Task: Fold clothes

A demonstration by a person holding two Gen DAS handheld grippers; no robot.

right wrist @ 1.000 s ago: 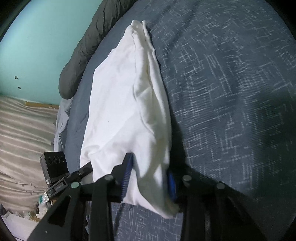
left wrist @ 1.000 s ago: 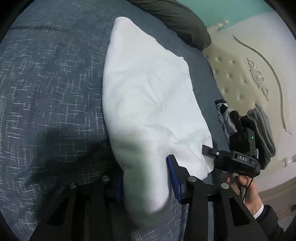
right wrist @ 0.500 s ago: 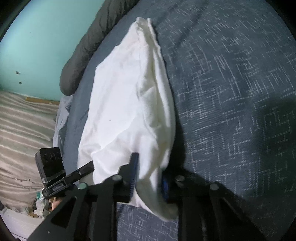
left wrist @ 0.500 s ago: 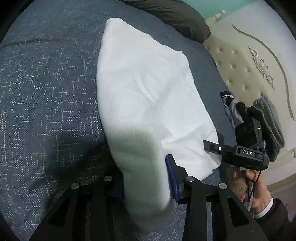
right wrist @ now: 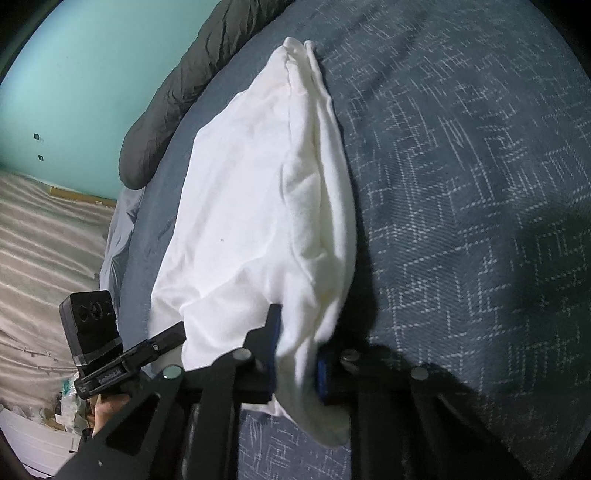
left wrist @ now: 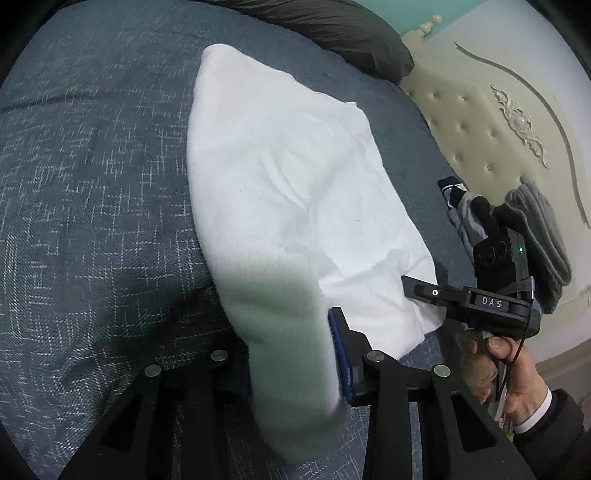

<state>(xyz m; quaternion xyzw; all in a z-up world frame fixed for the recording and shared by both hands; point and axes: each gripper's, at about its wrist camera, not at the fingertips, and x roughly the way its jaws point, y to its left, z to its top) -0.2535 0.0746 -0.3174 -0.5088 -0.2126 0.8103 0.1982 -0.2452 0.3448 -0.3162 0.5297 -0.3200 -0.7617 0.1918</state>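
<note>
Beside white garment [left wrist: 288, 192], grey clothes [left wrist: 543, 236]

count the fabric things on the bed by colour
white: 1, the white garment with both near corners between gripper jaws
dark grey: 1, the dark pillow at the far edge
grey: 1, the folded grey clothes by the headboard
black and grey striped: 1, the crumpled garment beside them
total: 4

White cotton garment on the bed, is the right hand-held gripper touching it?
Touching. The right wrist view shows the white cotton garment bunched between the closing right hand-held gripper, cloth against both blue pads.
</note>
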